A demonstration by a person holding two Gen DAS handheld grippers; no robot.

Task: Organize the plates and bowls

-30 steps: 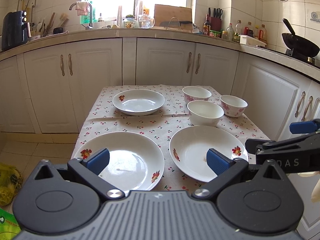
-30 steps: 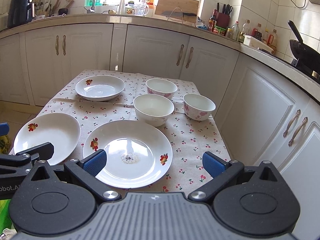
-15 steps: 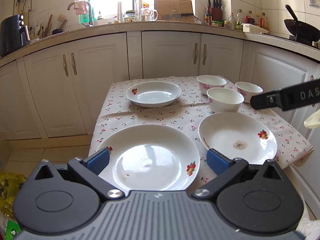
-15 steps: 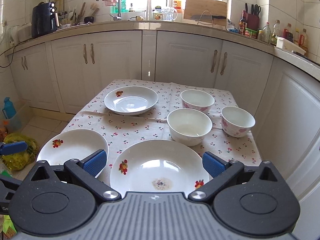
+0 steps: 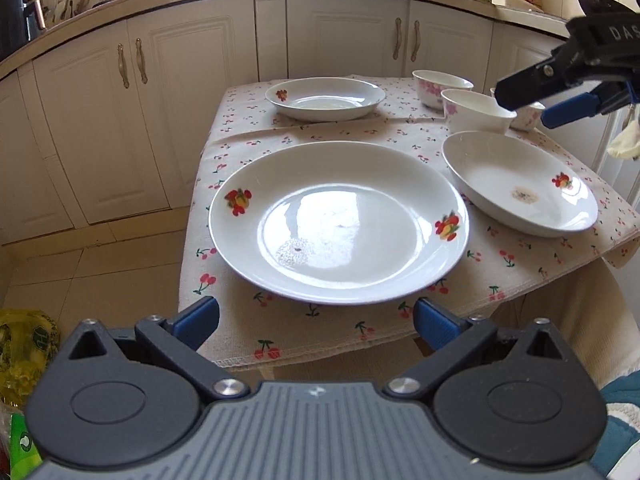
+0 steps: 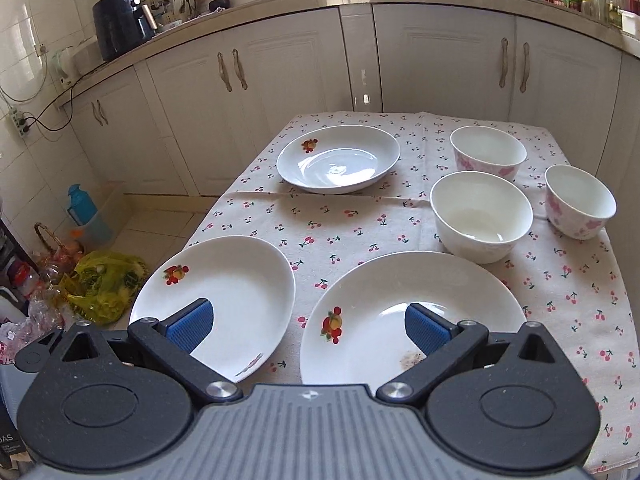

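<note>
A small counter under a cherry-print cloth point(image 6: 360, 224) carries all the crockery. Just ahead of the left gripper point(image 5: 316, 322), between its spread blue-padded fingers point(image 5: 198, 320), lies the near-left white round ceramic plate with red fruit decals point(image 5: 340, 220); the fingers hold nothing and hang off the counter's near edge, short of the plate's rim. Beyond the right-hand finger sits the near-right white fruit-decal plate with a brownish smear point(image 5: 520, 188). Past both, farthest from the fingers, rests a third white fruit-decal plate point(image 5: 325, 98). Three white ceramic bowls, two with pink flowers, cluster ahead and to the right point(image 6: 482, 216).

The right gripper point(image 6: 308, 326) is likewise wide open and empty, above the counter; one finger overlaps the left plate in view, the other the smeared plate, and whether either touches cannot be told.

Compared with half a second ago, the left gripper has dropped lower and closer, so its plate fills more of the view; the right gripper has risen and looks down more steeply.

Only the right wrist view shows all three bowls whole and a yellow plastic bag on the floor point(image 6: 104, 284); only the left shows the right gripper from outside.
</note>
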